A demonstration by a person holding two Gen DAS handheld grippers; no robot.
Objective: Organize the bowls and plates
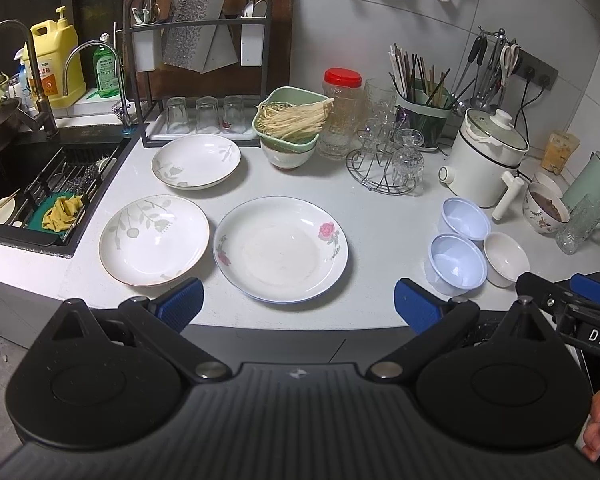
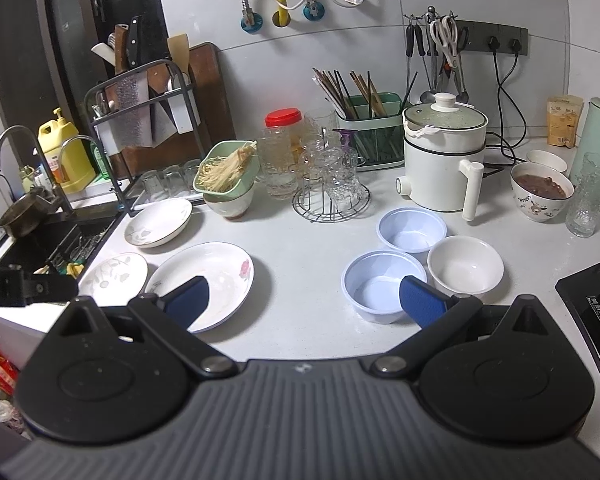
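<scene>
Three white plates lie on the counter: a rose-patterned plate [image 1: 280, 248] [image 2: 206, 280] in front, a leaf-patterned plate [image 1: 154, 240] [image 2: 114, 274] to its left, and a smaller leaf-patterned plate [image 1: 196, 162] [image 2: 158, 222] behind. Two pale blue bowls [image 1: 456, 264] [image 1: 464, 218] [image 2: 382, 284] [image 2: 412, 228] and a small white bowl [image 1: 504, 258] [image 2: 465, 265] sit at the right. My left gripper [image 1: 298, 306] is open and empty, above the counter's front edge before the rose plate. My right gripper [image 2: 304, 302] is open and empty, between the rose plate and the near blue bowl.
A sink [image 1: 40, 184] lies at the left. A green basket of noodles on a bowl [image 1: 288, 120], a glass rack [image 1: 392, 160], a white cooker [image 1: 484, 156] and a filled patterned bowl [image 2: 540, 192] stand behind. An induction hob [image 2: 596, 304] is at the right.
</scene>
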